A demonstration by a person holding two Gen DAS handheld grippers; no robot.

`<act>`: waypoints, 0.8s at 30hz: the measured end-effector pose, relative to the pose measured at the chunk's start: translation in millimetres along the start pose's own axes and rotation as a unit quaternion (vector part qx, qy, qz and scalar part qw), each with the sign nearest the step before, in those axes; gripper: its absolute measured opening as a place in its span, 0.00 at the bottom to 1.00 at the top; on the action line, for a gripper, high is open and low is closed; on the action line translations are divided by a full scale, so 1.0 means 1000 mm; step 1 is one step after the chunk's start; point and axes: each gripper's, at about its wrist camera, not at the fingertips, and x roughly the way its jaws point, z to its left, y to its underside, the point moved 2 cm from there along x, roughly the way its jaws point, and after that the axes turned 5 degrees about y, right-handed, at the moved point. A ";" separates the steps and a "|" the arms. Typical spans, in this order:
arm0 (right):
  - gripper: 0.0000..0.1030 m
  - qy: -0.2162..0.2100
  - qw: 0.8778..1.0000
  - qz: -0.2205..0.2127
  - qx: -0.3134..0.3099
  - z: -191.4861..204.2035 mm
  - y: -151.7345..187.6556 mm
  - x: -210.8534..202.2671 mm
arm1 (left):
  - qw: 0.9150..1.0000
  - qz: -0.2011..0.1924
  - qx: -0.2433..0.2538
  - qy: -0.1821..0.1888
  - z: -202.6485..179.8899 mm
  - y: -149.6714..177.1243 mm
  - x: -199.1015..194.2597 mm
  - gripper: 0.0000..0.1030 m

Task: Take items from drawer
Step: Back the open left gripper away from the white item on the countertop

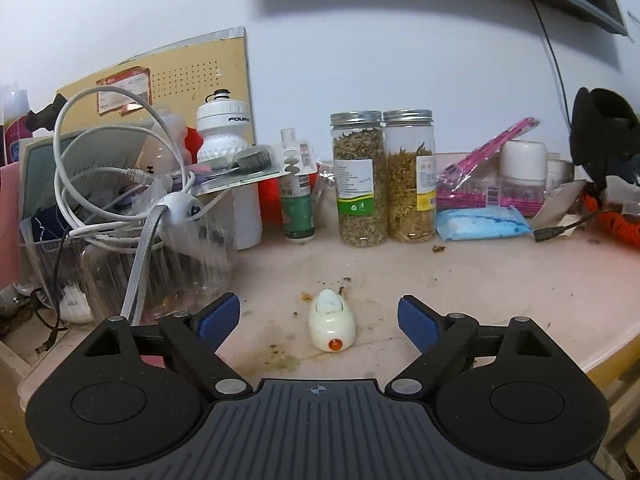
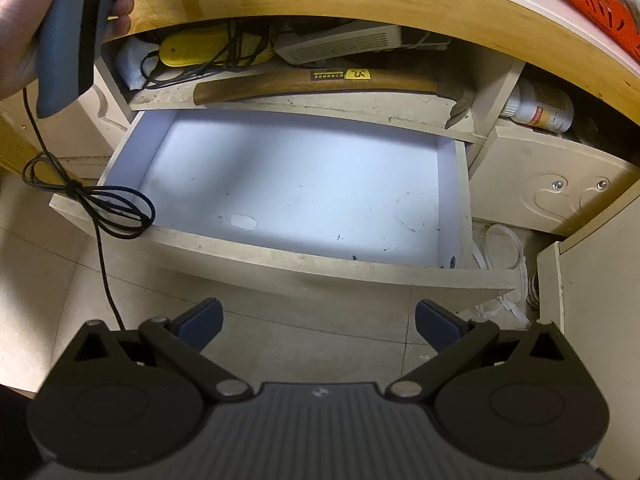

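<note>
Small white duck-shaped toy [image 1: 331, 325] on the counter; drawer pulled out below.

The toy with its orange spot lies on the stained pink counter [image 1: 500, 280] between the spread blue pads of my left tool [image 1: 319, 318], touching neither. Beyond it stand two clear jars of dried herbs [image 1: 384, 176]. My right tool [image 1: 319, 320], jaws wide and holding nothing, looks down into the open white drawer [image 2: 296, 184]; a wooden-handled hammer [image 2: 332, 84] lies on the shelf behind it.
</note>
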 end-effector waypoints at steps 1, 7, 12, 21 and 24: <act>1.00 0.000 1.000 0.000 0.000 0.000 0.000 0.000 | 1.000 -0.001 0.002 -0.002 -0.001 0.000 -0.001 0.90; 1.00 0.003 1.000 -0.001 -0.001 0.000 0.000 0.001 | 1.000 0.003 0.001 -0.008 0.001 0.001 -0.004 0.92; 1.00 0.004 1.000 -0.004 -0.004 0.002 -0.001 0.000 | 1.000 0.009 -0.008 -0.012 0.002 -0.003 -0.014 0.97; 1.00 0.011 1.000 -0.013 -0.010 0.002 -0.002 -0.001 | 1.000 0.018 -0.016 -0.012 0.002 -0.013 -0.045 0.97; 1.00 0.015 1.000 -0.017 -0.012 0.002 -0.003 -0.002 | 1.000 0.017 -0.012 -0.003 0.000 -0.015 -0.063 0.97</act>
